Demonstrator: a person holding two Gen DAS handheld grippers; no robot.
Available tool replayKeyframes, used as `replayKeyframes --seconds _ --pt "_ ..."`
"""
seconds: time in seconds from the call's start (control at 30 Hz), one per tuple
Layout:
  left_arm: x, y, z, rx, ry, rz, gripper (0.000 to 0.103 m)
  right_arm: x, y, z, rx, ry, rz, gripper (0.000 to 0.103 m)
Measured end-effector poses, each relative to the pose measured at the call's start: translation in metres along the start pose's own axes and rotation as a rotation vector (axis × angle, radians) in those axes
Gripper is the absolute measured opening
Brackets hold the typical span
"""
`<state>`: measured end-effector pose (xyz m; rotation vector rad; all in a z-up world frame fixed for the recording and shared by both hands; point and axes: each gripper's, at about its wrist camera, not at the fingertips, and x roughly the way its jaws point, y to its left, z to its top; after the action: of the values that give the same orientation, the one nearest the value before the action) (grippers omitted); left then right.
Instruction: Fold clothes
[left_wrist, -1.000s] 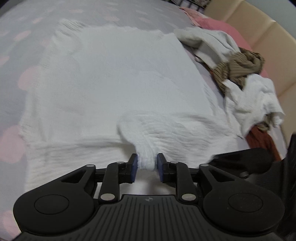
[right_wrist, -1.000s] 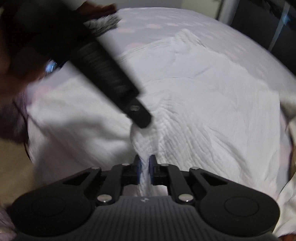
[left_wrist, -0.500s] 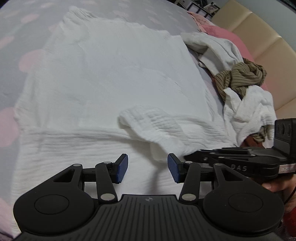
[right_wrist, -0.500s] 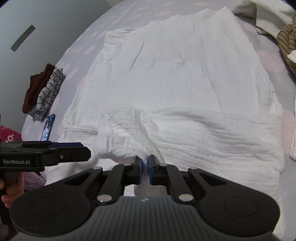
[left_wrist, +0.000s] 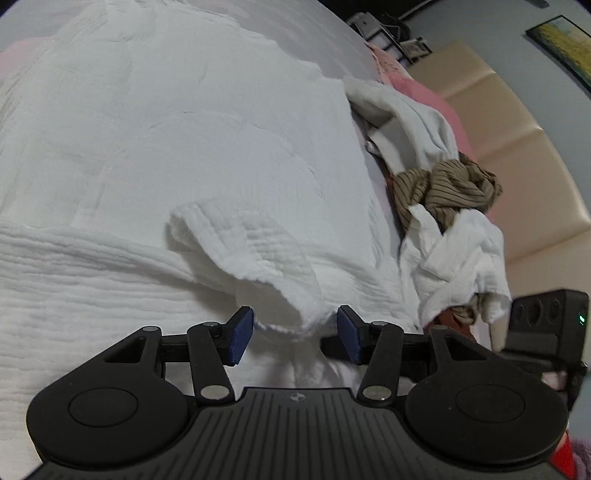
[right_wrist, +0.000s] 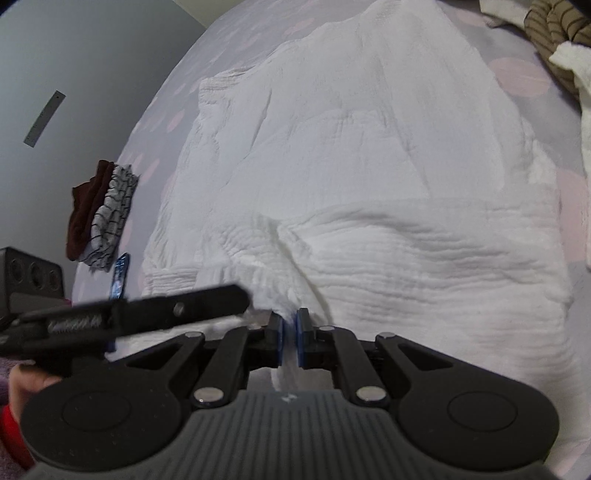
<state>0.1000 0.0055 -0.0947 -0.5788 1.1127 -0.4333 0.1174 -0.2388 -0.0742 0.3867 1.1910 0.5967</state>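
Note:
A large white crinkled garment (left_wrist: 177, 140) lies spread on the bed, its near edge folded over into a thick band. My left gripper (left_wrist: 294, 338) is open, with a loose flap of the garment (left_wrist: 251, 243) hanging between and just above its blue pads, not pinched. My right gripper (right_wrist: 290, 341) is shut on a bunched fold of the same white garment (right_wrist: 369, 147) at its near edge. The left gripper (right_wrist: 207, 306) crosses the right wrist view at lower left. The right gripper's body (left_wrist: 546, 332) shows at the left wrist view's right edge.
A pile of white, brown-striped and rust clothes (left_wrist: 443, 192) lies to the right beside a beige padded headboard (left_wrist: 517, 147). Folded dark red and checked clothes (right_wrist: 99, 214) and a blue object (right_wrist: 120, 277) sit at the bed's left edge. The bedsheet (right_wrist: 229, 48) is grey with pink dots.
My left gripper let go of the white fold and opened wide. The flap now lies loose before it. My right gripper stays shut on the garment, and both views have swung.

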Motion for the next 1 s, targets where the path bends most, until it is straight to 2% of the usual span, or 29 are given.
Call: replayKeyframes --seconds 0.03,0.2,0.27,0.3,0.33,0.4,0.47,0.57,0.63,0.7,0.8,0.87,0.9,0.93,1.0 --pt "0.0 0.0 0.0 0.003 0.0 0.001 0.033 0.0 0.001 0.0 -0.002 0.003 0.007 0.009" --pt "-0.006 -0.004 0.002 0.043 -0.012 0.036 0.018 -0.003 0.008 -0.002 -0.037 0.006 0.01 0.013" --pt "-0.015 -0.007 0.003 0.074 -0.027 0.087 0.016 -0.004 0.014 -0.001 -0.077 0.006 -0.001 0.024" --pt "-0.019 -0.007 0.004 0.08 -0.027 0.111 0.016 -0.007 0.017 -0.001 -0.097 0.004 -0.003 0.037" --pt "-0.024 -0.007 0.005 0.082 -0.021 0.14 0.015 -0.01 0.02 -0.002 -0.116 0.002 -0.005 0.042" --pt "-0.033 -0.005 0.005 0.09 -0.003 0.182 0.014 -0.021 0.024 -0.002 -0.153 -0.02 -0.021 0.042" --pt "-0.041 -0.005 0.001 0.127 0.025 0.229 0.014 -0.036 0.025 -0.001 -0.189 -0.068 -0.088 0.043" --pt "-0.048 -0.005 -0.007 0.202 0.073 0.302 0.014 -0.055 0.02 0.0 -0.238 -0.152 -0.292 0.044" --pt "-0.047 -0.001 -0.013 0.224 0.105 0.329 0.014 -0.064 0.012 0.0 -0.261 -0.186 -0.43 0.048" --pt "-0.043 0.005 -0.018 0.223 0.133 0.338 0.014 -0.069 0.002 -0.001 -0.266 -0.202 -0.515 0.048" --pt "-0.047 0.011 -0.019 0.189 0.113 0.294 0.014 -0.077 -0.015 -0.007 -0.223 -0.197 -0.52 0.048" --pt "-0.054 0.01 -0.017 0.172 0.075 0.256 0.026 -0.082 -0.027 -0.013 -0.189 -0.194 -0.517 0.049" --pt "-0.056 0.01 -0.016 0.164 0.055 0.244 0.045 -0.083 -0.031 -0.016 -0.177 -0.194 -0.525 0.049" --pt "-0.059 0.01 -0.014 0.149 0.032 0.232 0.056 -0.085 -0.036 -0.02 -0.164 -0.192 -0.534 0.049" --pt "-0.06 0.013 -0.012 0.112 0.016 0.205 0.056 -0.088 -0.046 -0.026 -0.14 -0.188 -0.549 0.05"
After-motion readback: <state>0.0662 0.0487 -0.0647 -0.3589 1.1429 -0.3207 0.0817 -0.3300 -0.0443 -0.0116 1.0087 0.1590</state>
